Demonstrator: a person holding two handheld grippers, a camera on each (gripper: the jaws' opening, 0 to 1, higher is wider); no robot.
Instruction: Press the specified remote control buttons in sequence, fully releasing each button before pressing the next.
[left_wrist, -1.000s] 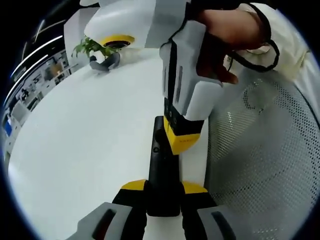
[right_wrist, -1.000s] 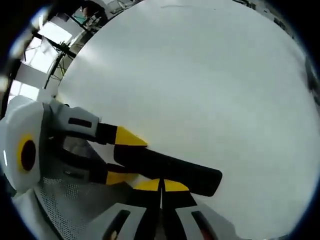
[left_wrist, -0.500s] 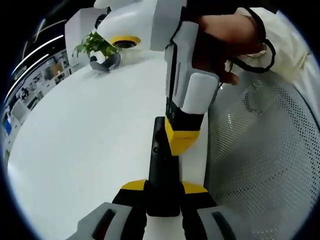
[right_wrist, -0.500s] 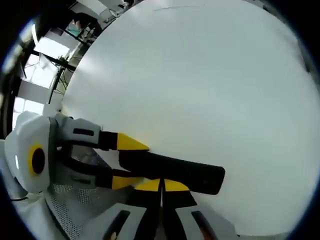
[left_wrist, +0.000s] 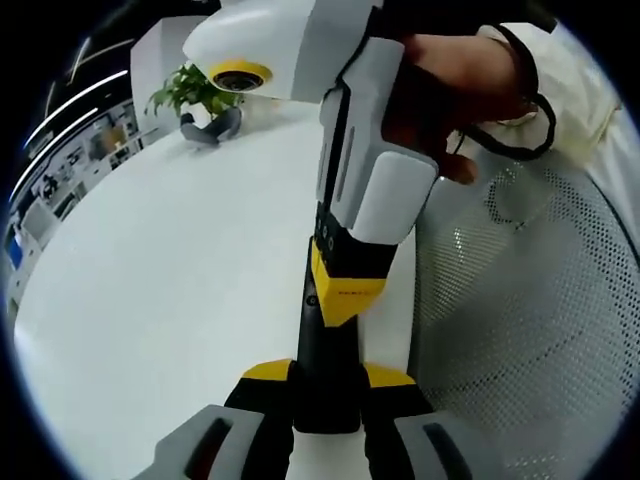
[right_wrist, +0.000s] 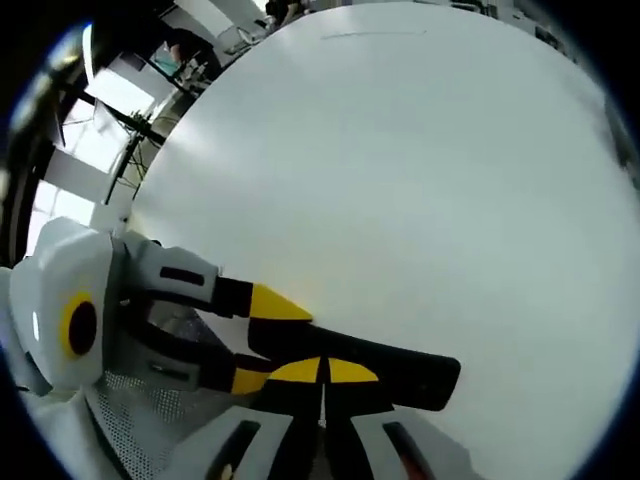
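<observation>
Left hand-held gripper (left_wrist: 326, 385) clamped the remote (left_wrist: 322, 370) over the tabletop (left_wrist: 170, 270); right hand-held gripper (right_wrist: 322, 372), jaws closed together, touched it.

Your right claw (right_wrist: 322, 375): jaws closed together, yellow tips touching, over the remote.
Remote (right_wrist: 400, 365): black, flat on the desk, running left to right.
Your left claw (right_wrist: 262, 335): enters from left, clamped on the remote's left end.
Desk (right_wrist: 420, 190): white, bare surface.
</observation>
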